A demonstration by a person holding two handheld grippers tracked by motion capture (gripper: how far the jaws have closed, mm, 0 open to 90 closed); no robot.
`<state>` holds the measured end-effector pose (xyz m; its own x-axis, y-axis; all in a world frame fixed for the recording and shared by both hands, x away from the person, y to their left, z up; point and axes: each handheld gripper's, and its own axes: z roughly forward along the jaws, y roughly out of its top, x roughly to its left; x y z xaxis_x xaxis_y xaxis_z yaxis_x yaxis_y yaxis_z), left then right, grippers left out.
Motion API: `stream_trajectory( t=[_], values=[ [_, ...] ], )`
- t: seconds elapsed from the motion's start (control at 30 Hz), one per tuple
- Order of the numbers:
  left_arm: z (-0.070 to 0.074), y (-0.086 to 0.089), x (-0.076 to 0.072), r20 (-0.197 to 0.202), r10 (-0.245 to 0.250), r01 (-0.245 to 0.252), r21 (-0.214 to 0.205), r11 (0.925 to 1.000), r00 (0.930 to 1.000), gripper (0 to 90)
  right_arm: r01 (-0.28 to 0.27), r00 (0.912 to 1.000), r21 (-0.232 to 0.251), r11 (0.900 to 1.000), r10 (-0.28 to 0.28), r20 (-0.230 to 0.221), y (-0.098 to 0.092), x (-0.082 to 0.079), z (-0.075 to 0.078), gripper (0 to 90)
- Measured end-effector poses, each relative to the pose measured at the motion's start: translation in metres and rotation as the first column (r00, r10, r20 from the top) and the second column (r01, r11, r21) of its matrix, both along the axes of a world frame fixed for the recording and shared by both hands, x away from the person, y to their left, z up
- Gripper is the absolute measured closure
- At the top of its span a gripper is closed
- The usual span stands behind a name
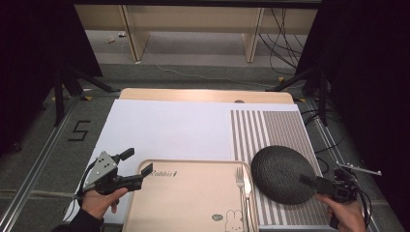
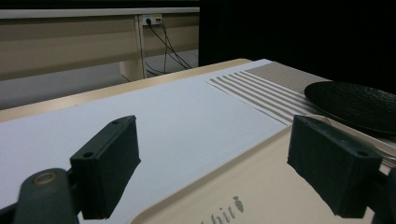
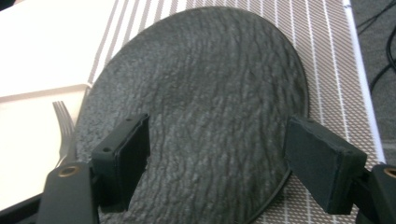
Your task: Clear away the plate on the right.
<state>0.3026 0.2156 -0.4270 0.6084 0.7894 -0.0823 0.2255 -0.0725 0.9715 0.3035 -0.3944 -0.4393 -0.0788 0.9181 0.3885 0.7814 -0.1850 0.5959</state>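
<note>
Here: round black plate [image 3: 196, 107], rough leathery texture; both grippers' fingers apart, empty.

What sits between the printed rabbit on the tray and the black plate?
A fork lies between them, along the right side of the tray, just left of the black plate. The rabbit print sits left of the fork. The high view shows it best.

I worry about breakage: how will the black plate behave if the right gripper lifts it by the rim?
The black plate looks rigid and probably ceramic, so likely heavy and breakable. Its pebbled surface may help grip. Held at one edge by the open right gripper, the wide, shallow disc would probably droop.
</note>
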Motion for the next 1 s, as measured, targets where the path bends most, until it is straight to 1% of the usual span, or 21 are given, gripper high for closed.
stream_trajectory(
  t=[0.17, 0.3, 0.33, 0.37, 0.57, 0.67, 0.73, 0.8, 0.97, 1.0],
  values=[
    [0.000, 0.000, 0.000, -0.001, 0.002, -0.002, -0.001, 1.0000, 1.0000, 16.0, 0.015, 0.9998, 0.003, 0.9999, -0.015, -0.013, -0.006, 0.000, -0.004, 24.2],
    [0.000, 0.000, 0.000, -0.001, -0.001, 0.001, 0.001, 1.0000, 1.0000, 16.0, 0.034, 0.9991, 0.019, 0.9993, -0.033, -0.026, -0.011, -0.001, -0.007, 24.2],
    [0.000, 0.000, 0.000, -0.001, -0.001, 0.001, 0.002, 1.0000, 1.0000, 16.0, 0.034, 0.9991, 0.015, 0.9993, -0.034, -0.024, -0.013, -0.001, -0.008, 24.2],
    [0.000, 0.000, 0.000, -0.001, 0.000, 0.000, 0.001, 1.0000, 1.0000, 16.0, 0.039, 0.9988, 0.019, 0.9991, -0.038, -0.032, -0.013, -0.001, -0.009, 24.3],
    [0.000, 0.000, 0.000, -0.002, -0.001, 0.001, 0.002, 1.0000, 1.0000, 16.0, 0.039, 0.9985, 0.041, 0.9984, -0.038, -0.040, -0.017, 0.000, -0.012, 24.3],
    [0.000, 0.000, 0.000, -0.002, -0.001, 0.001, 0.002, 1.0000, 1.0000, 16.0, 0.048, 0.9976, 0.046, 0.9978, -0.046, -0.052, -0.018, 0.000, -0.013, 24.4],
    [0.000, 0.000, 0.000, -0.002, -0.001, 0.001, 0.002, 1.0000, 1.0000, 16.0, 0.043, 0.9979, 0.053, 0.9976, -0.041, -0.051, -0.019, 0.000, -0.015, 24.4],
    [0.000, 0.000, 0.000, -0.002, -0.001, 0.001, 0.002, 1.0000, 1.0000, 16.0, 0.045, 0.9973, 0.053, 0.9976, -0.042, -0.060, -0.019, 0.001, -0.016, 24.4],
    [0.000, 0.000, 0.000, -0.002, -0.001, 0.001, 0.002, 1.0000, 1.0000, 16.0, 0.042, 0.9965, 0.076, 0.9962, -0.036, -0.075, -0.020, 0.002, -0.019, 24.5],
    [-0.001, 0.000, 0.000, -0.002, -0.001, 0.001, 0.002, 1.0000, 1.0000, 16.0, 0.040, 0.9965, 0.073, 0.9965, -0.034, -0.076, -0.020, 0.002, -0.020, 24.6]
  ],
)
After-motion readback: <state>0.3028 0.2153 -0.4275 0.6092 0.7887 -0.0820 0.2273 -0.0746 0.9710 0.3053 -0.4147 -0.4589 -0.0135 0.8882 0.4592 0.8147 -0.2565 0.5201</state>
